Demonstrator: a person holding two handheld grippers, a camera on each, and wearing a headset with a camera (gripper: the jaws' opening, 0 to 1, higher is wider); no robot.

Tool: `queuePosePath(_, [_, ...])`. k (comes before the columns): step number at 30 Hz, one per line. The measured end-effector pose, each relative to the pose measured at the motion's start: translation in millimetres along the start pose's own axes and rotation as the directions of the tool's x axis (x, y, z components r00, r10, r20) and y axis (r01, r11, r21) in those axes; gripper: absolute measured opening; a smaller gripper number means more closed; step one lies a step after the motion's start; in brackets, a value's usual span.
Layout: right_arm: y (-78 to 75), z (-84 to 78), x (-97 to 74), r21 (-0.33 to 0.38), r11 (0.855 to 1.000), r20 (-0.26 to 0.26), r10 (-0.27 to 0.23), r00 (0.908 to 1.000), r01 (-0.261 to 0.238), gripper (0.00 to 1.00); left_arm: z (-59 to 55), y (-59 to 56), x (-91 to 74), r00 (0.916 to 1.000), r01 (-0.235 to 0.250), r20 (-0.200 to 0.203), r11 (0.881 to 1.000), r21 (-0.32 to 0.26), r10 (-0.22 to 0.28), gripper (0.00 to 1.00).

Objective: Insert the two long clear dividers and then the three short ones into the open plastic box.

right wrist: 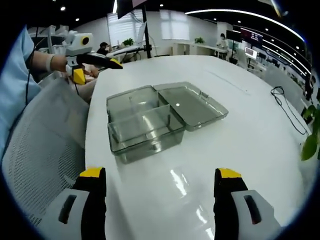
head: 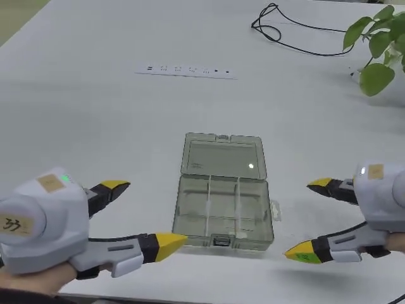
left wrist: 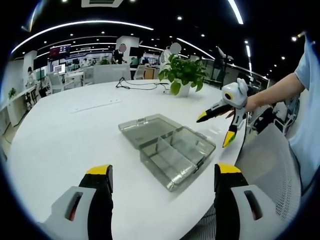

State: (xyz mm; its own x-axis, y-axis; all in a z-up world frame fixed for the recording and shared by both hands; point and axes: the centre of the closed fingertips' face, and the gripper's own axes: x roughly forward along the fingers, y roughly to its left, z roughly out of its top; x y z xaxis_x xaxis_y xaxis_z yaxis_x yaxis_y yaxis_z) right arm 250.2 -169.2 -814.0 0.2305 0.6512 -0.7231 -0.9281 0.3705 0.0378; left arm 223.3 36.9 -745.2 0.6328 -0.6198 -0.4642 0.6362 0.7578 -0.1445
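My left tool [head: 152, 212] and right tool [head: 299, 219] gape empty; long dividers [head: 209, 202] look seated in the box [head: 202, 236]; next, fetch short ones.

One box [head: 221, 155], two grippers [head: 155, 212] [head: 299, 219], one plant [head: 377, 77]

The right gripper [right wrist: 160, 173], fingers spread, faces the open plastic box [right wrist: 150, 145] on the table [right wrist: 245, 145].
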Motion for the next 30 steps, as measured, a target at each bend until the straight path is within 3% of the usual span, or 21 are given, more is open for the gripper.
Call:
queuePosePath(2, [0.0,-1.0,1.8,-0.040,0.999,-0.029,0.027,0.9992,-0.029,0.86,0.0,0.7,-0.5,1.0000,0.000,-0.002,1.000,0.003,0.000,0.85])
queuePosePath(3, [1.6,-5.8,2.3,-0.053,0.997,-0.072,0.057,0.9958,-0.061,0.84,0.0,1.5,-0.8,1.0000,-0.001,-0.002,1.000,0.003,0.001,0.85])
queuePosePath(7, [-7.8,-17.9,3.9,-0.108,0.990,-0.168,0.067,0.9835,-0.086,0.75,-0.6,3.8,-1.6,1.0000,-0.004,-0.002,1.000,-0.001,0.004,0.85])
queuePosePath(13, [-8.4,-23.8,10.5,-0.136,0.980,-0.232,0.108,0.9668,-0.142,0.64,-3.7,4.4,-0.7,1.0000,-0.002,-0.005,1.000,-0.010,0.002,0.84])
queuePosePath(15, [-9.3,-28.1,11.2,-0.166,0.973,-0.276,0.110,0.9548,-0.160,0.61,-4.3,4.9,-0.3,1.0000,-0.001,-0.006,1.000,-0.016,0.001,0.84])
queuePosePath(18, [-9.8,-27.0,13.6,-0.176,0.969,-0.285,0.116,0.9515,-0.171,0.54,-4.3,5.2,0.4,1.0000,0.002,-0.008,1.000,-0.013,-0.002,0.84])
queuePosePath(21, [-8.9,-27.4,14.8,-0.198,0.962,-0.314,0.121,0.9415,-0.190,0.49,-4.4,6.8,1.3,1.0000,0.002,-0.009,1.000,-0.013,-0.002,0.84])
queuePosePath(28, [-10.3,-32.2,17.1,-0.269,0.937,-0.363,0.115,0.9247,-0.222,0.43,-2.4,9.9,3.7,1.0000,0.001,-0.001,1.000,-0.015,-0.001,0.83])
queuePosePath(30, [-11.5,-31.7,16.7,-0.275,0.935,-0.365,0.112,0.9241,-0.222,0.43,-1.3,10.0,4.3,1.0000,0.000,0.005,1.000,-0.020,0.000,0.83])
